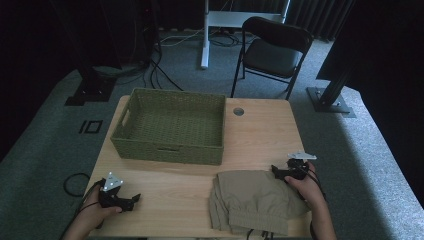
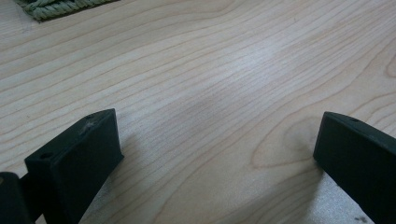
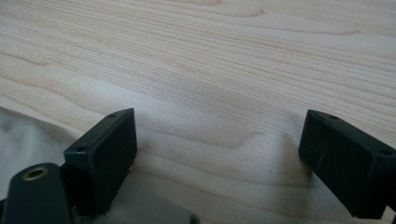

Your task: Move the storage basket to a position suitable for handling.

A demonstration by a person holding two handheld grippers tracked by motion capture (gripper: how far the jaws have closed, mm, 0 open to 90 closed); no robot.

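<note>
A folded khaki garment (image 1: pixel 255 200) lies on the wooden table (image 1: pixel 170 190) at the front right. My right gripper (image 1: pixel 276 171) rests at the garment's upper right corner, held by a hand; its jaws stand wide open over bare wood (image 3: pixel 219 135), with pale cloth (image 3: pixel 23 144) at the lower left. At the table's front left, my left gripper (image 1: pixel 134 200) sits low and open, nothing between its jaws (image 2: pixel 219 144). A green woven basket (image 1: pixel 170 125) stands empty at the back left.
A corner of the basket (image 2: pixel 56 7) shows at the top left of the left gripper view. A round cable hole (image 1: pixel 238 111) is in the table right of the basket. A black folding chair (image 1: pixel 272 50) stands beyond the table.
</note>
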